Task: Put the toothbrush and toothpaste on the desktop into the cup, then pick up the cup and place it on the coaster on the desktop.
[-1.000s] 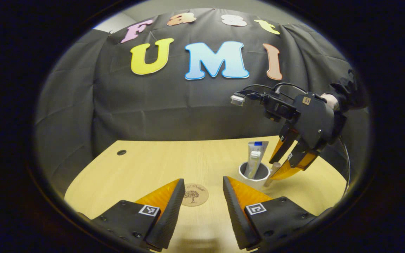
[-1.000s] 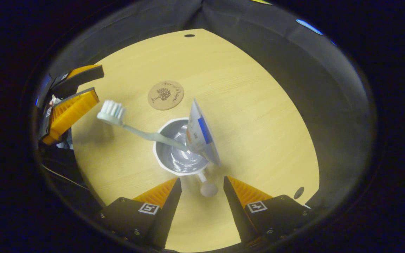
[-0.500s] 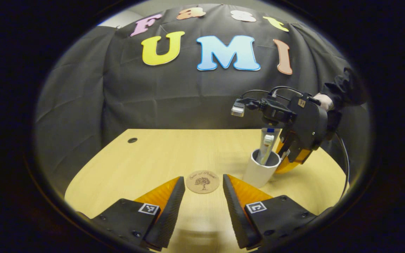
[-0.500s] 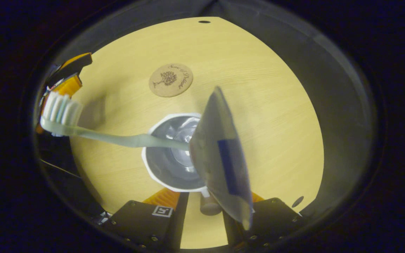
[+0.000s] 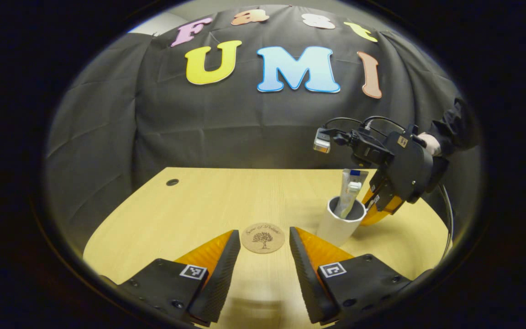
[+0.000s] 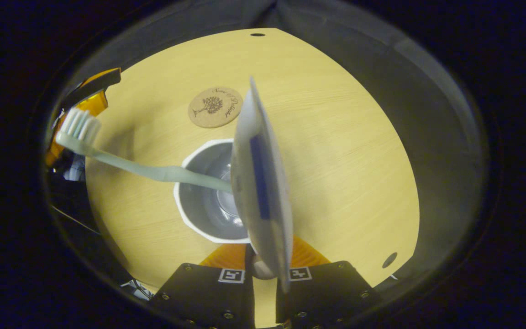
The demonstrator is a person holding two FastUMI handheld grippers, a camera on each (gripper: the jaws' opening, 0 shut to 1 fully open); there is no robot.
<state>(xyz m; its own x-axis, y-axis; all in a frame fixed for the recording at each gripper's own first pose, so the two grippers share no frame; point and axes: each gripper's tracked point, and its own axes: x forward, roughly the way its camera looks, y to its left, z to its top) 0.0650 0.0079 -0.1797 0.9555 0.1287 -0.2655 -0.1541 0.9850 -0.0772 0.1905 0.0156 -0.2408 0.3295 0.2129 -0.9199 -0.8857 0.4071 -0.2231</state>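
Note:
A white cup (image 5: 339, 225) stands on the wooden desk (image 5: 190, 214), right of the middle, leaning slightly. A toothpaste tube (image 5: 349, 182) and a pale toothbrush (image 5: 351, 197) stick up out of it. My right gripper (image 5: 376, 211) is at the cup's far right side. In the right gripper view I look down into the cup (image 6: 201, 201), with the toothbrush (image 6: 144, 169) and toothpaste (image 6: 260, 183) leaning out; my right gripper (image 6: 260, 269) is shut on the cup's handle. A round cork coaster (image 5: 263, 237) lies just beyond my open left gripper (image 5: 263, 232).
The coaster (image 6: 215, 107) lies beyond the cup, with my left gripper (image 6: 82, 96) at the left edge. Cable holes (image 5: 172, 182) (image 6: 389, 259) mark the desk. A person's hand (image 5: 428, 142) holds the right gripper. Black cloth walls stand behind the desk.
My right gripper came down from open beside the cup and shut on its handle. The cup now fills more of the right gripper view. My left gripper drew back a little.

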